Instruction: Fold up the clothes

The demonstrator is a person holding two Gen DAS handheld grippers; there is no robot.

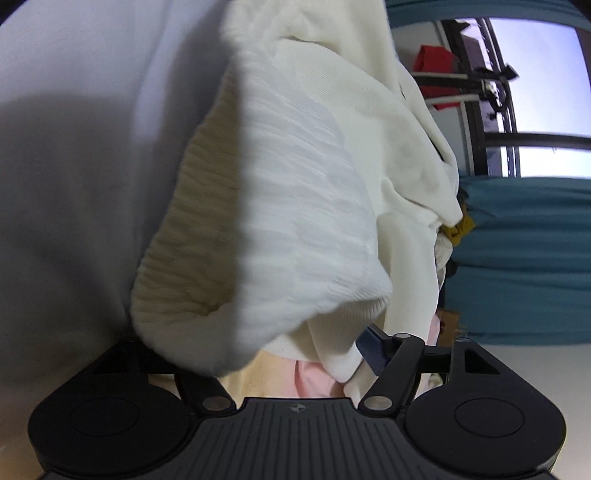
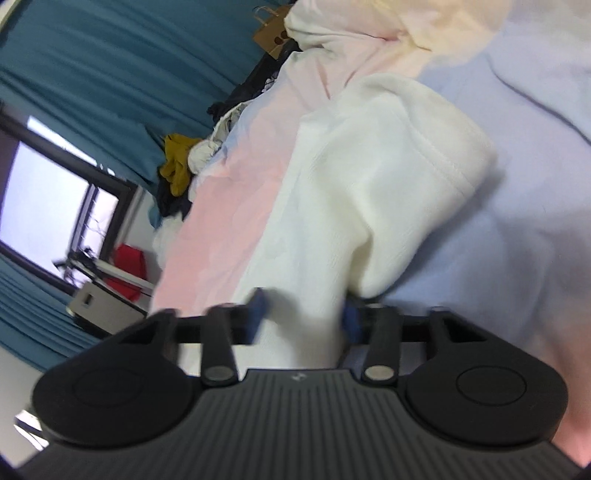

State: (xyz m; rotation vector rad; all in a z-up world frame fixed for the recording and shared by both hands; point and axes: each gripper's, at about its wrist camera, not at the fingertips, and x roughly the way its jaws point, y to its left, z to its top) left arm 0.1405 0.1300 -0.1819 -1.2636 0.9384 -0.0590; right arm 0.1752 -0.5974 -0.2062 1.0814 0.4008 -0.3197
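The cream-white garment (image 1: 295, 192) hung bunched in front of the left tool (image 1: 295, 354), its ribbed cuff or hem drooping over the fingers so that only one blue pad (image 1: 373, 350) showed on the right side of the left wrist view; whether that tool was clenched on the cloth or released could not be told, since the fabric hid the other finger. In the right wrist view the same cream-white garment (image 2: 369, 192) lay across a bed sheet (image 2: 517, 184) of pale lilac and pink, one rounded fold reaching out onto the lilac part. The right tool (image 2: 303, 317) sat at the near edge of the cloth with its two blue pads (image 2: 258, 314) apart and a band of the fabric running between them; the picture was blurred by motion there, so it could not be told whether the pads pressed the cloth. Farther back on the bed lay a heap of other clothes, among them a mustard-yellow piece (image 2: 177, 162) and some dark and white ones beside it. Behind the bed hung a teal curtain (image 2: 110, 62), with a window (image 2: 44, 206) next to it, a red object (image 2: 127, 271) near the window and a brown paper bag (image 2: 271, 31) at the curtain's foot.
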